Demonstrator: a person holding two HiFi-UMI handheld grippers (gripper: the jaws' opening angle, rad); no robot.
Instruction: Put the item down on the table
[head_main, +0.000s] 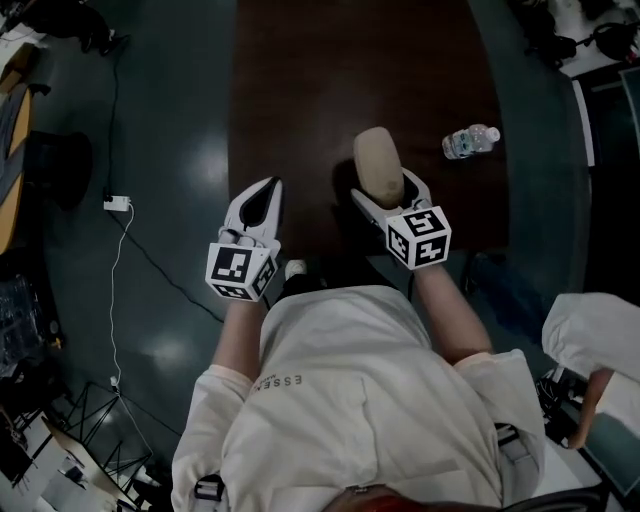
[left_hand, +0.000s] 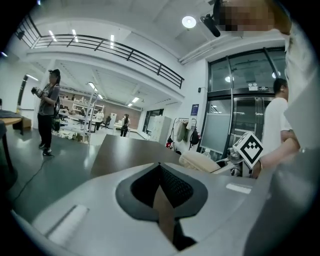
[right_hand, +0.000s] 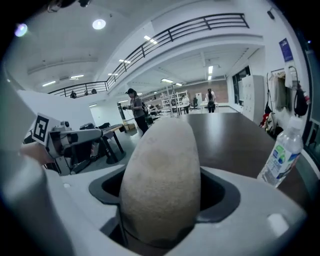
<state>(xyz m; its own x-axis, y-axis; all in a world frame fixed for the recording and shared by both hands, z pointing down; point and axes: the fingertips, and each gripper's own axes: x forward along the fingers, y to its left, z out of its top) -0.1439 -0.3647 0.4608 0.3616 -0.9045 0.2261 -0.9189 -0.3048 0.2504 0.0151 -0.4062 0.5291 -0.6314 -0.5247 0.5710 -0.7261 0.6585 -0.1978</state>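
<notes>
Worktop (head_main: 300, 80) of dark brown runs far from where the wearer stands. There is one of it, with one bottle (head_main: 470, 141) on it at the far right. Two grippers hang over its near end. The right hand-held gripper (head_main: 388, 188) has its jaws spread wide and clamped on the one beige item (head_main: 377, 160), whose rounded end pokes out past the tips. From above I cannot tell whether the item touches the wood. The left hand-held gripper (head_main: 268, 185) sits just left of it, tips together and nothing in them.

Only the head view shows the cable (head_main: 120, 260) trailing over the floor at the left, and a second person's white sleeve (head_main: 590, 335) at the near right.

Only the gripper views show the hall beyond, with its balcony rail (left_hand: 125, 52). The left gripper view has three figures in it: a capped person (left_hand: 47, 112) at the left, a distant figure (left_hand: 125, 125) and one in white (left_hand: 277, 125) at the right. It also catches the other gripper's marker cube (left_hand: 248, 148). The right gripper view shows the item filling the gap between the jaws, with the bottle to its right.
</notes>
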